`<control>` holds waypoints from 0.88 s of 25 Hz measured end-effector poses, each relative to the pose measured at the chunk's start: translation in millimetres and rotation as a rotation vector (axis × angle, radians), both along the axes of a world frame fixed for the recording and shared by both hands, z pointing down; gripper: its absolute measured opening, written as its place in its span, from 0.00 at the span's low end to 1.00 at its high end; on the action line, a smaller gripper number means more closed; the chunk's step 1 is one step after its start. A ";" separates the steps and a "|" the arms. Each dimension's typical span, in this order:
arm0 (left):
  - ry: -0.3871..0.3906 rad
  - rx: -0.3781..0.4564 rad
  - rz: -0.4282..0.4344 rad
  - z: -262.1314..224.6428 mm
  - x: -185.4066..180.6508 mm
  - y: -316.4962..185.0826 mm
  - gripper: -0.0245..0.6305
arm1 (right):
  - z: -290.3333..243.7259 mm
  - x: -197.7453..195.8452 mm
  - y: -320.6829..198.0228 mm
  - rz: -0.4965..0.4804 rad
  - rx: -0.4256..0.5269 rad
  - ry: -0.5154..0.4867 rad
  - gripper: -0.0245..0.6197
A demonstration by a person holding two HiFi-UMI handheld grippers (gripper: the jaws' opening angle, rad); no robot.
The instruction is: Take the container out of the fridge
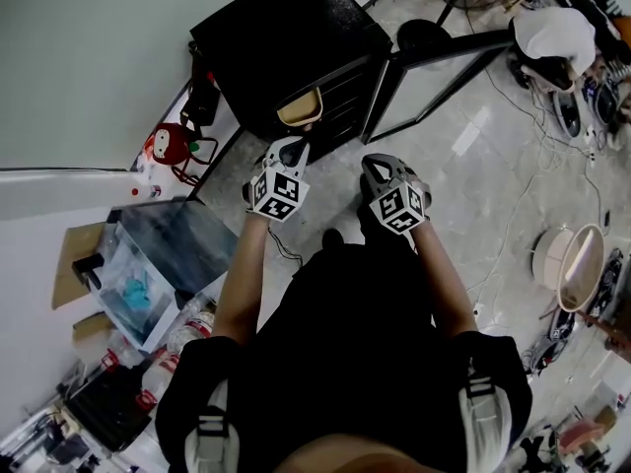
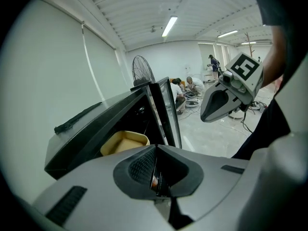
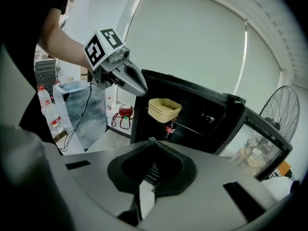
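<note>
A beige container [image 1: 301, 109] sits on a shelf inside the black mini fridge [image 1: 286, 37], whose glass door [image 1: 434, 77] stands open to the right. The left gripper view has the container [image 2: 124, 142] just beyond my jaws; in the right gripper view the container [image 3: 164, 109] rests above a cola bottle [image 3: 169, 129]. My left gripper [image 1: 289, 154] hangs shut and empty just in front of the container. My right gripper [image 1: 380, 170] is shut too, empty, farther back before the fridge opening. Both grippers' jaws meet, left gripper [image 2: 156, 148] and right gripper [image 3: 152, 140].
A red apple-shaped toy [image 1: 173, 146] lies left of the fridge. A clear box [image 1: 158, 264] and water bottles [image 1: 187, 328] stand at my left. A floor fan [image 3: 284, 105] is behind the door. A round stool [image 1: 567, 259] and cables lie on the floor at right.
</note>
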State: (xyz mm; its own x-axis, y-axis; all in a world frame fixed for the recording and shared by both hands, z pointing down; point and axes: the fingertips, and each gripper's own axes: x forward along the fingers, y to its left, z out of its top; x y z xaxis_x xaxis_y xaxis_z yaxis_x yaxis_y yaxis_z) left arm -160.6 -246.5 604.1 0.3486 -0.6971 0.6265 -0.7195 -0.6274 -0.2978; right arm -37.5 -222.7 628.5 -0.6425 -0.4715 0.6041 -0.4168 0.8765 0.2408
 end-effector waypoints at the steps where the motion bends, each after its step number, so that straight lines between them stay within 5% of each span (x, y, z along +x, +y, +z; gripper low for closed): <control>1: -0.018 -0.005 0.001 2.4 0.3 -3.4 0.07 | 0.6 1.1 -2.4 0.001 -0.002 -0.003 0.04; 22: -0.224 -0.043 0.035 31.5 -8.9 -53.3 0.15 | 6.4 11.1 -32.9 0.005 -0.035 -0.014 0.04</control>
